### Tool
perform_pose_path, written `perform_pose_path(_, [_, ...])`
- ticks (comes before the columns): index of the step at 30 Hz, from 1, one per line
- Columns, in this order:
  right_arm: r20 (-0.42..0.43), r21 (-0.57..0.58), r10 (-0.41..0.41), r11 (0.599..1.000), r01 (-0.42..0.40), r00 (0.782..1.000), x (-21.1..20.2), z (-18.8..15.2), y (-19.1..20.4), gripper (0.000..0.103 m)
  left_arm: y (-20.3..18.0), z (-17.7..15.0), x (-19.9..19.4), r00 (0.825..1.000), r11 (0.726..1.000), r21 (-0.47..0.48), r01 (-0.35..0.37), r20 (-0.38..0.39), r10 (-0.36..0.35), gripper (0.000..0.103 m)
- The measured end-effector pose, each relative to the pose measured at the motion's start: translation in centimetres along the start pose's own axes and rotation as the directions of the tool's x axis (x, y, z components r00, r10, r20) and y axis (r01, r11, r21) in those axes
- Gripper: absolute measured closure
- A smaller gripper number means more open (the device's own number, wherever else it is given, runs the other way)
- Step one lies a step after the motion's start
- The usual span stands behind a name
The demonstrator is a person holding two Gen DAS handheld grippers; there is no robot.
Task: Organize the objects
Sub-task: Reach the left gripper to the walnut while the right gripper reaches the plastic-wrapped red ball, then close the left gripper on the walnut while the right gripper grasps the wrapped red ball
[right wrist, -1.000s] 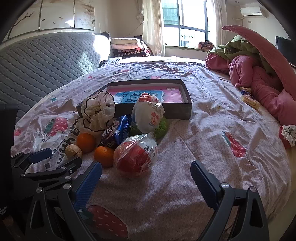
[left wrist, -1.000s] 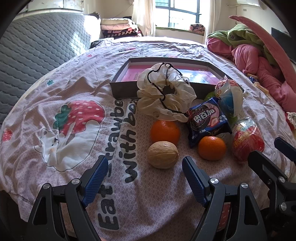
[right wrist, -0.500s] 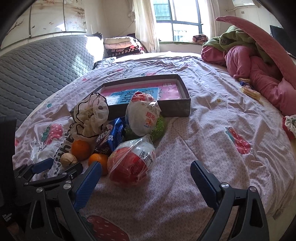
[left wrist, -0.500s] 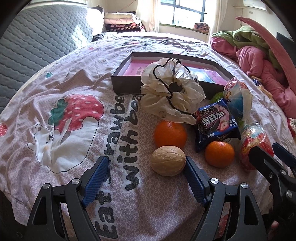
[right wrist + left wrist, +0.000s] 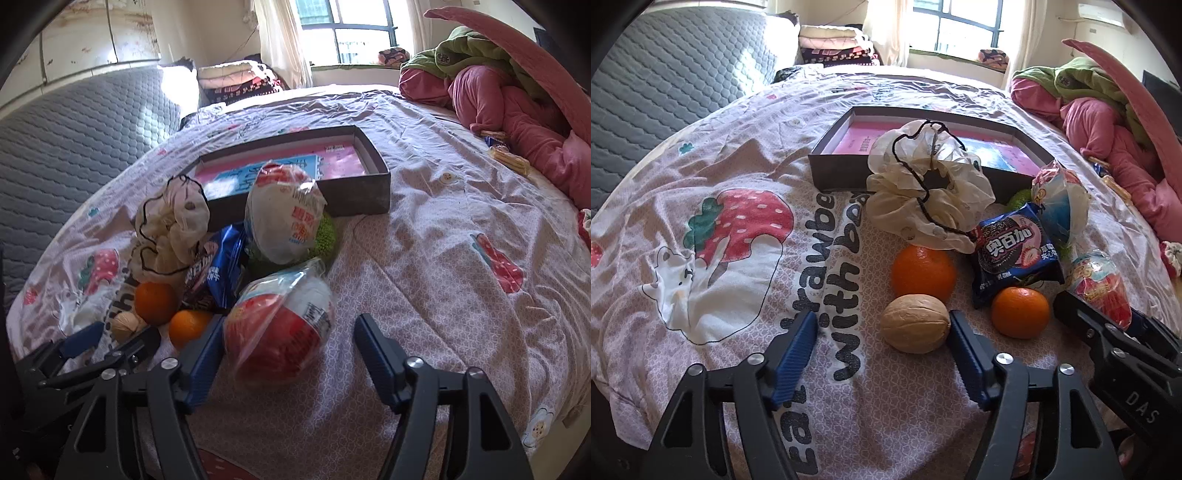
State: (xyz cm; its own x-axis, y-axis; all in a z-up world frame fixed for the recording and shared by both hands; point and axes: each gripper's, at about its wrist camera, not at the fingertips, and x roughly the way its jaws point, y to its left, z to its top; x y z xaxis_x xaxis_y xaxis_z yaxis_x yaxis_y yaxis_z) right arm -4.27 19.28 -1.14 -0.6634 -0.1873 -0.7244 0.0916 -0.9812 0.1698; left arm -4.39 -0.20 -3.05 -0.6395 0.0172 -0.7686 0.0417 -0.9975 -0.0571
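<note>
Both grippers have closed in on the pile in front of the box; jaws wide apart on each.

The left gripper has moved forward since a second ago, so the walnut that lay ahead of it now sits between its jaws, touching the right-hand blue pad and well apart from the other; nothing is clamped; the larger orange lies just behind the walnut toward the box, the smaller orange beside it, the cookie packet and the cream scrunchie nearer the box on the bed; the right gripper has likewise advanced, and the red bagged ball now stands partly between its open jaws, against the left one; the white bagged ball leans at the box wall.
</note>
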Motion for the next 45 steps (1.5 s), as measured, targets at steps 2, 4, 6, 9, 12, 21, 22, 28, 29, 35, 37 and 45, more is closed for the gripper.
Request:
perform_pose_path(2, [0.001,-0.003,-0.001,1.000,0.001,1.000,0.1,-0.1,0.0,0.042,-0.1,0.0,-0.1,1.000,1.000,0.001,0.005,-0.001,-0.005,0.037])
perform_pose_path(4, [0.006,-0.009,-0.002,1.000,0.003,1.000,0.0,-0.1,0.0,0.047,-0.2,0.0,-0.1,1.000,1.000,0.000,0.011,0.001,-0.011,0.042])
perform_pose_path(6, [0.013,-0.015,-0.006,1.000,0.006,1.000,-0.1,-0.1,0.0,0.047,-0.4,0.0,-0.3,1.000,1.000,0.002,0.019,0.004,-0.019,0.048])
perform_pose_path(9, [0.018,-0.020,-0.005,1.000,0.006,1.000,-0.2,-0.1,-0.1,0.047,-0.6,-0.1,-0.4,0.999,0.999,0.003,0.042,0.002,-0.042,0.060])
perform_pose_path(12, [0.027,-0.021,-0.008,1.000,0.009,1.000,-0.4,-0.1,-0.2,0.047,-0.8,-0.1,-0.6,0.998,0.998,0.006,0.064,0.003,-0.064,0.067])
perform_pose_path(21, [0.045,-0.027,-0.004,1.000,0.005,0.999,-0.9,0.0,-0.6,0.047,0.2,0.0,-1.5,0.992,0.992,-0.021,0.127,0.017,-0.127,0.067])
perform_pose_path(22, [0.048,-0.033,-0.003,0.999,0.004,0.999,-1.0,0.0,-0.5,0.047,0.3,0.0,-1.6,0.992,0.992,-0.018,0.125,0.021,-0.125,0.067])
perform_pose_path(28, [0.094,-0.055,0.002,0.998,0.003,0.996,-2.1,0.3,0.0,0.047,0.2,0.3,-2.8,0.993,0.995,0.004,0.102,0.065,-0.102,0.067])
perform_pose_path(29, [0.099,-0.058,0.003,0.998,0.003,0.995,-2.2,0.3,0.1,0.047,0.1,0.4,-3.0,0.993,0.995,0.007,0.097,0.073,-0.097,0.067])
perform_pose_path(35, [0.136,-0.077,0.004,0.997,0.006,0.991,-3.1,0.7,0.6,0.047,0.2,0.8,-3.6,0.992,0.996,0.007,0.088,0.094,-0.088,0.067])
perform_pose_path(37, [0.153,-0.082,0.003,0.997,0.010,0.988,-3.4,0.9,0.6,0.047,0.1,1.0,-3.9,0.991,0.996,0.010,0.086,0.106,-0.087,0.067])
perform_pose_path(45, [0.221,-0.097,0.007,0.995,0.015,0.975,-5.0,2.5,0.5,0.047,-0.3,2.7,-4.8,0.984,0.996,0.012,0.086,0.156,-0.087,0.067])
